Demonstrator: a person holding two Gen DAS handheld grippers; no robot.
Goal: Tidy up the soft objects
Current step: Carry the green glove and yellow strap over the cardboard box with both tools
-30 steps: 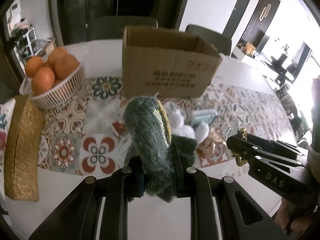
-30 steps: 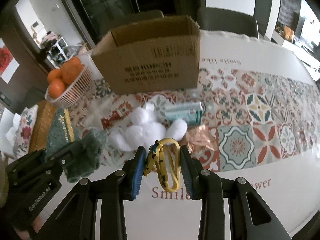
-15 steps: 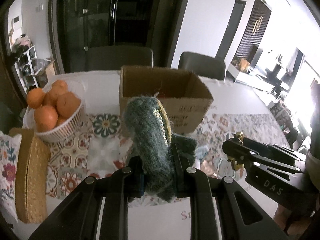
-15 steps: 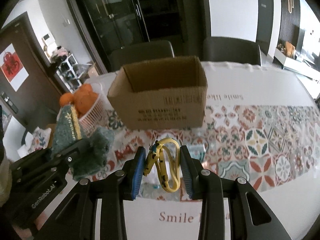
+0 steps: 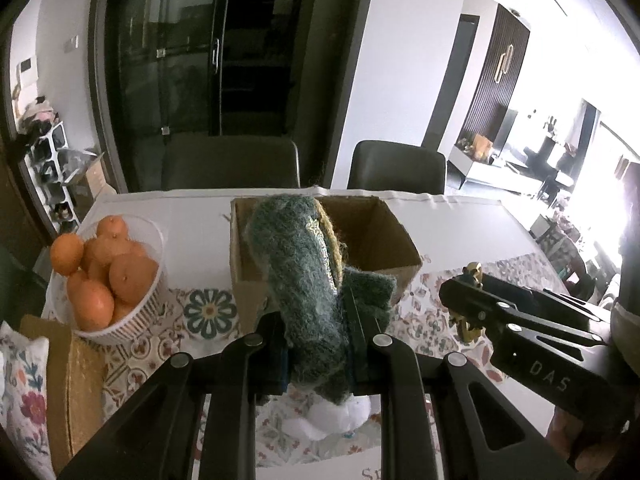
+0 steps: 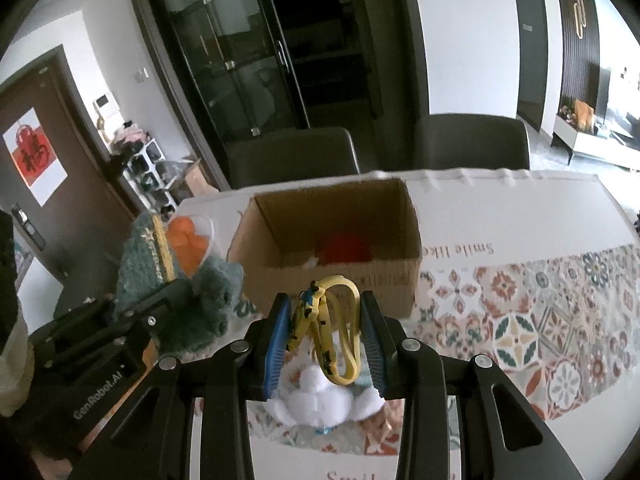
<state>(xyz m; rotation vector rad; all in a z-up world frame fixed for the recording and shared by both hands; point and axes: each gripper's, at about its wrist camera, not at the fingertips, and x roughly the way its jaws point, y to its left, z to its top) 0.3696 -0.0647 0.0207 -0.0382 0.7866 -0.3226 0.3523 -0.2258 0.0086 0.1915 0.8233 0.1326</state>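
Observation:
My left gripper (image 5: 316, 348) is shut on a green knitted hat (image 5: 304, 280) with a gold band, held high in front of the open cardboard box (image 5: 400, 248). The hat also shows in the right wrist view (image 6: 160, 264). My right gripper (image 6: 326, 344) is shut on a yellow spotted strap toy (image 6: 332, 328), raised before the same box (image 6: 340, 276). Something red (image 6: 346, 250) lies inside the box. A white plush toy (image 6: 320, 396) lies on the table below both grippers, also in the left wrist view (image 5: 332, 416).
A white basket of oranges (image 5: 104, 276) stands left of the box. A woven mat (image 5: 80, 392) and a floral cushion (image 5: 20, 400) lie at the left. Two dark chairs (image 5: 232, 164) stand behind the table (image 6: 520, 208). A teal packet is partly hidden under the plush.
Both grippers have risen with their loads and tilted up. The box now sits lower in view and its inside shows. The plush toy has dropped below the fingers.

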